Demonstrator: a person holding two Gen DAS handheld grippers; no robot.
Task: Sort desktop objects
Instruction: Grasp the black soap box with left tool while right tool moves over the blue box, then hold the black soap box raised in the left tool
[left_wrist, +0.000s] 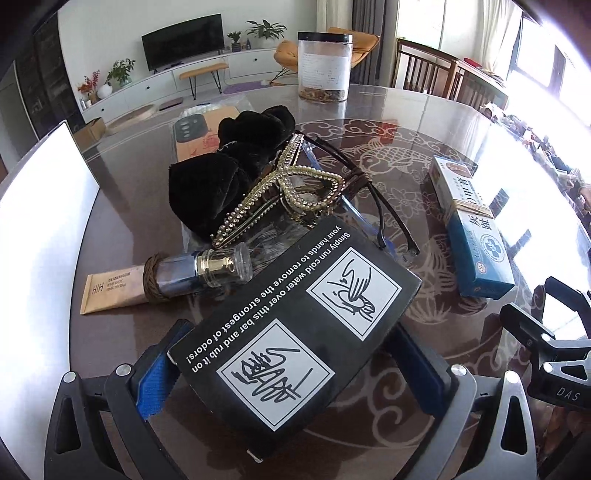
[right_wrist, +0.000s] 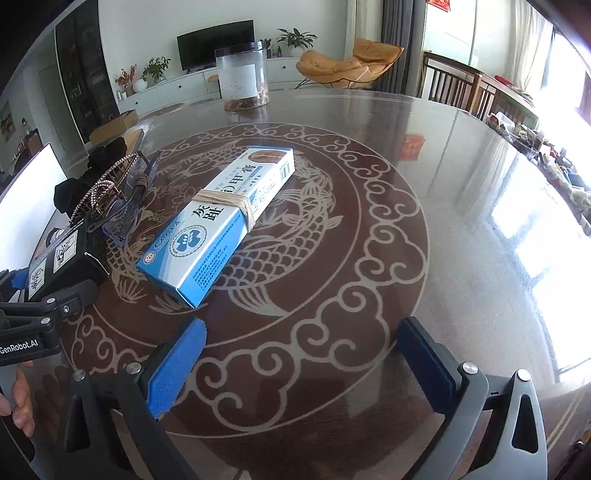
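Observation:
My left gripper (left_wrist: 291, 354) is shut on a black box (left_wrist: 295, 328) with white print and hand-washing pictures, held just above the table. Beyond the box lies a pile: a black furry scrunchie (left_wrist: 229, 166), a rhinestone hair clip (left_wrist: 295, 188), dark-framed glasses (left_wrist: 373, 199), and a glass perfume bottle (left_wrist: 207, 269) on a tan tube (left_wrist: 114, 291). A blue-and-white medicine box (right_wrist: 225, 221) bound with a rubber band lies on the table ahead of my right gripper (right_wrist: 299, 362), which is open with nothing between its fingers. The black box (right_wrist: 70, 258) shows at the left of the right wrist view.
A clear plastic jar (left_wrist: 325, 66) with a black lid stands at the far side of the round glass-topped table (right_wrist: 424, 206). A white panel (left_wrist: 48, 206) sits at the table's left edge. A hand (right_wrist: 18, 402) holds the left gripper's handle. Wooden chairs (left_wrist: 424, 70) stand behind.

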